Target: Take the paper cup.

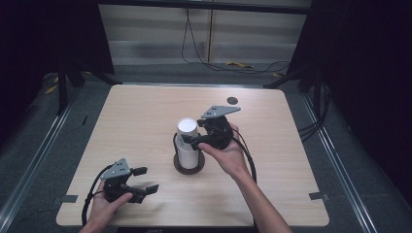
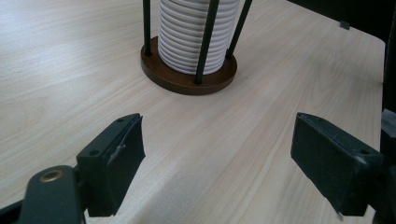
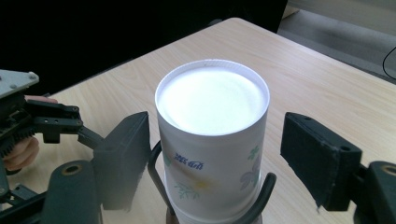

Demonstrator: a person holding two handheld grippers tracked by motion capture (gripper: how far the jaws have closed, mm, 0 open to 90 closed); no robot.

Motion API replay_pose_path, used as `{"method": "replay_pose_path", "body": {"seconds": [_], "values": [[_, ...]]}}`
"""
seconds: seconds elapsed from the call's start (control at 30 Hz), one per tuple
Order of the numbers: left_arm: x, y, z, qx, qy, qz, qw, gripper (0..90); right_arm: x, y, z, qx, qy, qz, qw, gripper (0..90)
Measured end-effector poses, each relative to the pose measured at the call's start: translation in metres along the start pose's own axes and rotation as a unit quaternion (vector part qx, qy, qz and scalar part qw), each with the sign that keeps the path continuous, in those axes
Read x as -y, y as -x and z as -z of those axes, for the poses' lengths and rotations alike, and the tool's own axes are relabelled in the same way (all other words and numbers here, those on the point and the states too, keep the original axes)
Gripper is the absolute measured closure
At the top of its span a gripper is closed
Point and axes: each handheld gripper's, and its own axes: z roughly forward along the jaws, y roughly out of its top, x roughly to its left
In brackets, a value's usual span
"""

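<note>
A stack of white paper cups (image 1: 187, 130) stands upright in a holder with a round brown base (image 1: 188, 168) and thin black rods, near the middle of the wooden table (image 1: 145, 116). My right gripper (image 1: 190, 137) reaches the top cup from the right. In the right gripper view its jaws (image 3: 212, 154) flank the top cup (image 3: 212, 140), which has a flower print, with a small gap on each side, so the gripper is open. My left gripper (image 1: 143, 179) rests open at the front left with nothing in it. Its own view (image 2: 217, 140) looks toward the ribbed cup stack (image 2: 196, 32) and base (image 2: 187, 79).
A small dark disc (image 1: 232, 100) lies near the table's far edge. Grey tape tabs (image 1: 316, 196) mark the side edges. Cables (image 1: 233, 63) run across the floor beyond the table. The left gripper (image 3: 42, 121) also appears at the left of the right gripper view.
</note>
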Motion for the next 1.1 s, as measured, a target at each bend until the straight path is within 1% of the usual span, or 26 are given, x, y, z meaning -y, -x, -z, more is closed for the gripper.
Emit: {"method": "replay_pose_path", "body": {"seconds": [0.13, 0.17, 0.23, 0.4, 0.53, 0.6, 0.63, 0.73, 0.8, 1.0, 1.1], "values": [[0.0, 0.0, 0.0, -0.001, 0.0, 0.001, 1.0, 17.4, 0.0, 0.002, -0.004, -0.002, 0.0, -0.003, 1.0, 23.9], [0.0, 0.0, 0.0, -0.003, -0.001, -0.004, 1.0, 17.4, 0.0, 0.002, -0.005, -0.003, 0.002, -0.005, 1.0, 24.0], [0.0, 0.001, 0.0, -0.001, -0.001, -0.001, 1.0, 17.8, 0.0, 0.002, -0.007, 0.003, 0.0, -0.003, 1.0, 24.3], [0.0, 0.002, 0.0, 0.0, -0.002, -0.002, 1.0, 18.1, -0.002, 0.0, -0.011, 0.003, 0.001, -0.005, 1.0, 25.1], [0.0, 0.001, 0.0, 0.0, -0.002, -0.005, 1.0, 18.1, -0.005, 0.0, -0.015, -0.001, -0.002, -0.005, 1.0, 27.2], [0.0, 0.001, 0.001, 0.0, -0.001, -0.003, 1.0, 18.2, -0.007, -0.001, -0.016, 0.003, -0.004, -0.002, 1.0, 28.4], [0.0, 0.001, 0.001, 0.001, -0.001, -0.003, 1.0, 18.1, -0.008, -0.002, -0.017, 0.006, -0.007, -0.005, 0.9999, 29.1], [0.0, 0.001, 0.001, 0.001, -0.001, -0.002, 1.0, 18.1, -0.009, -0.002, -0.019, 0.006, -0.016, -0.002, 0.9998, 31.5], [0.001, 0.001, 0.001, 0.001, -0.001, -0.002, 1.0, 18.1, -0.009, -0.002, -0.02, 0.005, -0.017, -0.007, 0.9998, 31.5], [0.001, 0.001, 0.0, 0.001, -0.001, -0.001, 1.0, 18.1, -0.009, -0.002, -0.019, 0.007, -0.016, -0.006, 0.9998, 32.1], [0.001, 0.0, 0.001, 0.0, -0.005, -0.003, 1.0, 18.1, -0.011, -0.003, -0.016, 0.009, -0.009, -0.007, 0.9999, 32.4]]}}
